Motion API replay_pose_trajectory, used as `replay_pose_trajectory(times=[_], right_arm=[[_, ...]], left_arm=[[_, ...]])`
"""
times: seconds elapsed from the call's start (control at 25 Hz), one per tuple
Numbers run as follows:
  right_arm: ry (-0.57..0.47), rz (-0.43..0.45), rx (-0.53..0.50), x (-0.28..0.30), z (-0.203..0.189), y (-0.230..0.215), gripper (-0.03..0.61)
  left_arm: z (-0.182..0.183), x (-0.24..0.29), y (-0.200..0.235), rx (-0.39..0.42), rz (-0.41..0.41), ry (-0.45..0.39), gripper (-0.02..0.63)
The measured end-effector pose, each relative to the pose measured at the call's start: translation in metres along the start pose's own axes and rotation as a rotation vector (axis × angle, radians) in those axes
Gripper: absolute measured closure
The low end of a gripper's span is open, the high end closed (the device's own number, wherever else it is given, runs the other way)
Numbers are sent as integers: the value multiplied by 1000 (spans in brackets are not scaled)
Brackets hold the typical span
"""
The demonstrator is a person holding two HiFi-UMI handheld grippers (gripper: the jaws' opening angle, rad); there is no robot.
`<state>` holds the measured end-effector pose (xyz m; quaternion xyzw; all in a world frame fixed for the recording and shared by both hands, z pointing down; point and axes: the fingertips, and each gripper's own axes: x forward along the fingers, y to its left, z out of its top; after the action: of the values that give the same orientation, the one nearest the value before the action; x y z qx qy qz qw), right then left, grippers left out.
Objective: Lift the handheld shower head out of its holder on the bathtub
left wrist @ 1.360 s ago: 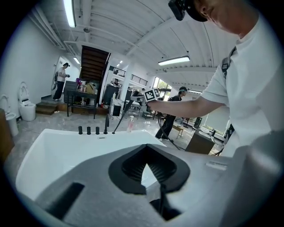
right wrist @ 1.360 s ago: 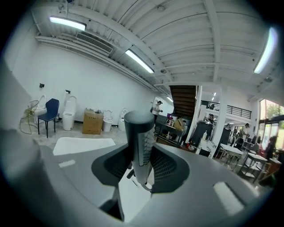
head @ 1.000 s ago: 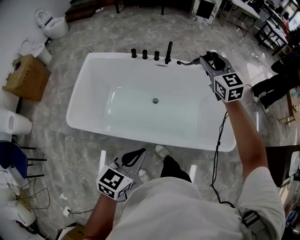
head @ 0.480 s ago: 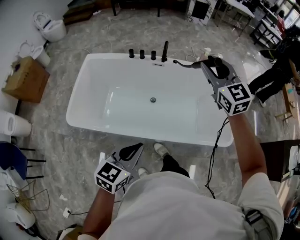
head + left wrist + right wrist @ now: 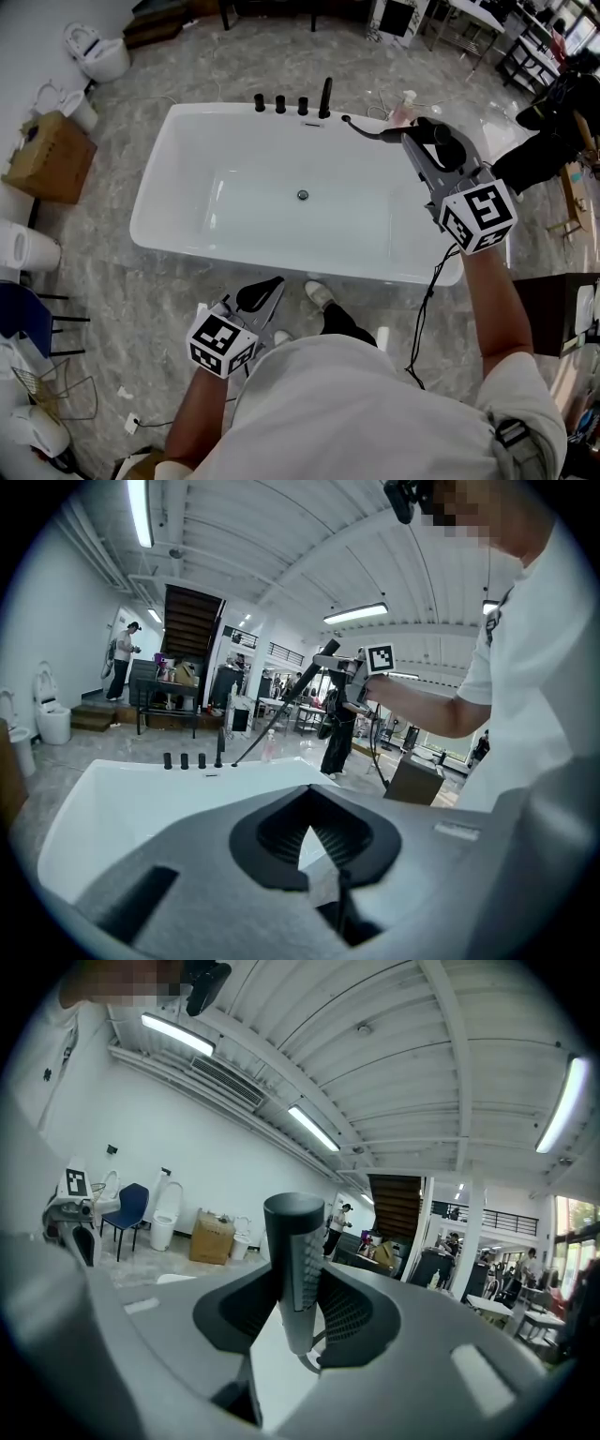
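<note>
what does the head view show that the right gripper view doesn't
Head view only: the bathtub's whole basin, its drain and the black taps on the rim.
Right gripper view only: the right gripper with its jaws closed on the shower head, dotted face visible, plus ceiling lights.
Both: the shower head, the left gripper and a cardboard box.

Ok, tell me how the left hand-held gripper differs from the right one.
The right hand-held gripper clamps the shower head; the left hand-held gripper is shut on nothing. The right one is by the far right corner of the bathtub; the left one hangs short of its near rim. Both carry a marker cube.
</note>
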<state>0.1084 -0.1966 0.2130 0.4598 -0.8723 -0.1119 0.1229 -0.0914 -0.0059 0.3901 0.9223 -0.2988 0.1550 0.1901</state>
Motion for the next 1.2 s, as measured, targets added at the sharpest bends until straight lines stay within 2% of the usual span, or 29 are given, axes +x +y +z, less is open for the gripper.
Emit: replay_pose_trajectory(times=[0.52,1.2], right_arm=[[36,31,15,-22,-7,42,431],[52,25,31,-21,-15,41,431]], left_arm=[[3,-9,-11,30,-26,-9,607],[1,-12,-11,28,-22,1,607]])
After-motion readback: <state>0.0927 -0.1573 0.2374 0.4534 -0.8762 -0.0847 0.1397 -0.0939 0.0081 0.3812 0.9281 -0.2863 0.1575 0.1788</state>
